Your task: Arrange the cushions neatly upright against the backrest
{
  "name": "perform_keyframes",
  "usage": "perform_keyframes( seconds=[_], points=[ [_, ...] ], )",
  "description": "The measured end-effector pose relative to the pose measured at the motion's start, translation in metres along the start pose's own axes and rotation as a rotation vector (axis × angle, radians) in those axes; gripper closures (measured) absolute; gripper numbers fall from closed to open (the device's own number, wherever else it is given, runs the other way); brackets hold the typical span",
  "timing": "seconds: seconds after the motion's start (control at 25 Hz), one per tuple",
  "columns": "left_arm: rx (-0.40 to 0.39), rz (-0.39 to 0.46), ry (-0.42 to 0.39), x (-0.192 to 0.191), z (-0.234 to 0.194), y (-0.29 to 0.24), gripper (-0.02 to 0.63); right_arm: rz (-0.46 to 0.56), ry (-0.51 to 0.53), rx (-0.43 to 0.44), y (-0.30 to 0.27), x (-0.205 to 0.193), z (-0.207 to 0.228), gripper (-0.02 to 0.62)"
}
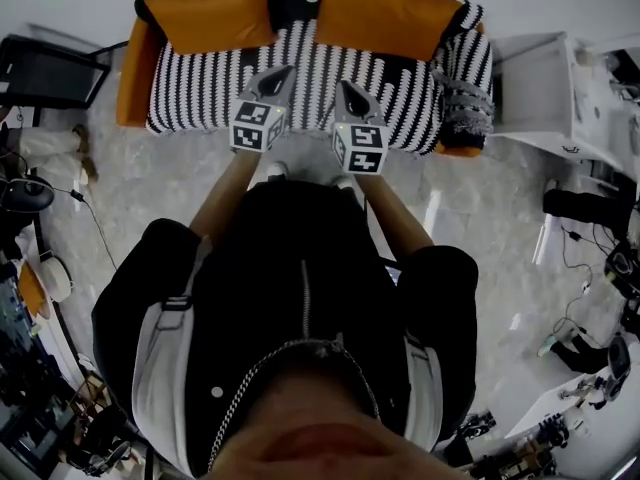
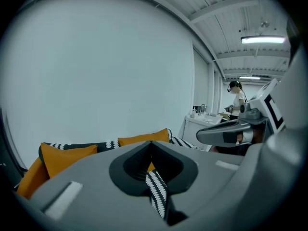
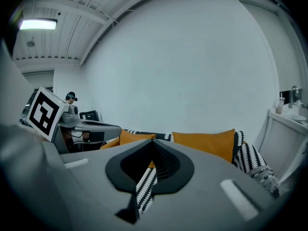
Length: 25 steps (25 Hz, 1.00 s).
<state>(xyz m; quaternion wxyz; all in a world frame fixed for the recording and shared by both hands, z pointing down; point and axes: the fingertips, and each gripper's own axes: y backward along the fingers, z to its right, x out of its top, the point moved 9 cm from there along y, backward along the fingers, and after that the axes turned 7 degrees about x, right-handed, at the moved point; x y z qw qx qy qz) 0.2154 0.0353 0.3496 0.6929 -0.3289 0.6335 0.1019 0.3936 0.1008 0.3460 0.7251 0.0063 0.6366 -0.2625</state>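
On the black-and-white striped sofa [image 1: 400,88] we count two orange rectangular fabric cushions [image 1: 212,15] [image 1: 385,13], well beyond our left gripper [image 1: 283,71] and right gripper [image 1: 347,88], both jaws pressed together, empty.

Lab or data-recording studio with a mock living-room corner, not a real home. Sofa [image 1: 200,88] with striped cover and orange cushions [image 1: 385,13] sits against a bare white wall on a polished stone-look floor [image 1: 130,178]. Right of the sofa: white workbench [image 1: 545,93], then cables and gear [image 1: 585,268] strewn on the floor. Left of the sofa: more equipment clutter [image 1: 25,198]. Past the sofa's right end, a person [image 2: 237,97] in a headset at a counter. Strip light [image 2: 263,40] on a ribbed industrial ceiling.
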Motion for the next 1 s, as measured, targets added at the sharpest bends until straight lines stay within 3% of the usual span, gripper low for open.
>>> perform_keyframes(
  seconds=[0.48, 1.0],
  points=[
    [-0.047, 0.01, -0.014, -0.024, -0.072, 0.038, 0.596, -0.01, 0.041, -0.017, -0.048, 0.0, -0.084, 0.594],
    [-0.063, 0.033, -0.003, -0.034, -0.126, 0.063, 0.597, 0.025, 0.086, -0.025, -0.087, 0.019, -0.135, 0.594]
  ],
)
